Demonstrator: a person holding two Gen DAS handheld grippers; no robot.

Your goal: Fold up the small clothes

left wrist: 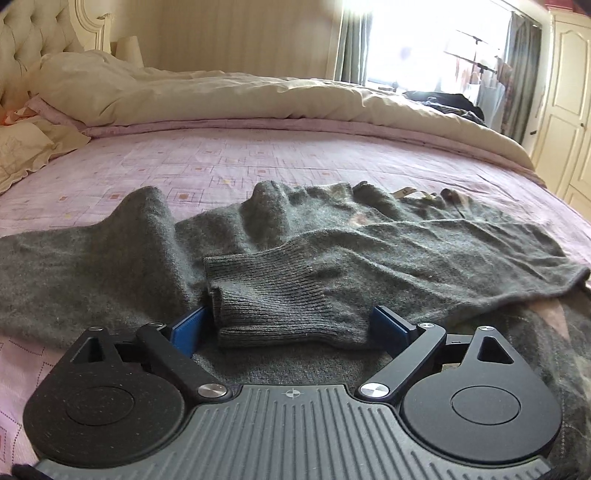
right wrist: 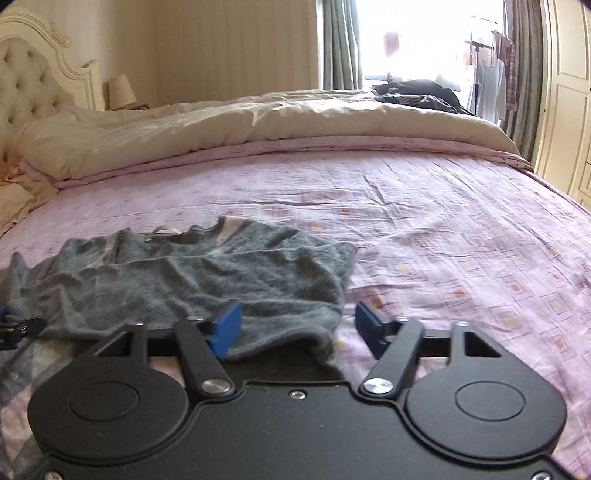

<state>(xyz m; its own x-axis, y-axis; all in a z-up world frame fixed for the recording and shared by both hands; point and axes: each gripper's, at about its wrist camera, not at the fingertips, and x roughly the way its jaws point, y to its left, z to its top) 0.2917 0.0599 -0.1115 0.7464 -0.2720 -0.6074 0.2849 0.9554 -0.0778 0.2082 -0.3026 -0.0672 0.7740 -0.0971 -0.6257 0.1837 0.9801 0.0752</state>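
A grey knit sweater point(left wrist: 406, 243) lies spread on the pink patterned bed sheet point(left wrist: 221, 162). One sleeve is folded across the body, and its ribbed cuff point(left wrist: 273, 299) lies between the blue pads of my left gripper point(left wrist: 291, 325), whose jaws stand wide open on either side of it. In the right wrist view the sweater point(right wrist: 192, 273) lies to the left, and its right edge point(right wrist: 325, 332) sits between the open jaws of my right gripper point(right wrist: 295, 325). The left gripper point(right wrist: 11, 325) shows partly at the far left edge.
A cream duvet point(left wrist: 221, 92) is bunched along the far side of the bed, with a tufted headboard point(left wrist: 33, 33) at the left. Dark clothes point(right wrist: 417, 94) lie at the far right corner. A wardrobe point(left wrist: 565, 103) stands at the right. Bare sheet point(right wrist: 461, 240) extends right of the sweater.
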